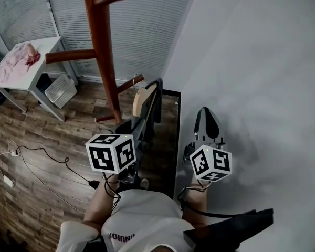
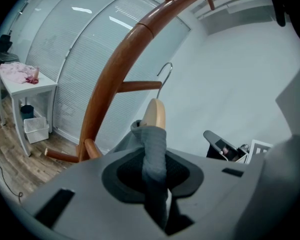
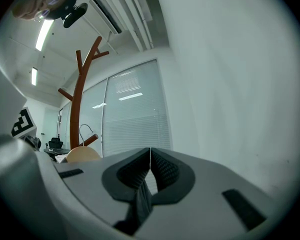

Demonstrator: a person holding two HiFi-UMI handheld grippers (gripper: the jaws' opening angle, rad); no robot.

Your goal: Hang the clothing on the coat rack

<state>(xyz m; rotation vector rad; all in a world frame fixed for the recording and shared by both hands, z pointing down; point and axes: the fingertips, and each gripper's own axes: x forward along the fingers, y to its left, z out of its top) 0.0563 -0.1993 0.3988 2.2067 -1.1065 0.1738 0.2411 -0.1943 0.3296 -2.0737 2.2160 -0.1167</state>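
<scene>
The wooden coat rack [image 1: 104, 51] stands ahead of me, with a peg [image 1: 130, 83] low on its pole. A wooden hanger [image 1: 141, 102] with a metal hook [image 1: 135, 80] carries a dark grey garment [image 1: 152, 112] just right of the pole. My left gripper [image 1: 138, 126] is shut on a fold of that grey garment [image 2: 155, 154], below the hanger [image 2: 154, 115]; its hook [image 2: 165, 74] hangs free near a peg [image 2: 137, 87]. My right gripper [image 1: 208, 124] is to the right by the wall, apart from the garment. Its jaws [image 3: 150, 170] are shut with nothing visible between them.
A white table [image 1: 48, 45] at the far left holds pink cloth [image 1: 17, 62], with a white basket [image 1: 61, 90] beneath it. Cables [image 1: 42, 164] lie on the wood floor. A white wall [image 1: 262, 77] runs along the right and blinds [image 1: 147, 25] are behind the rack.
</scene>
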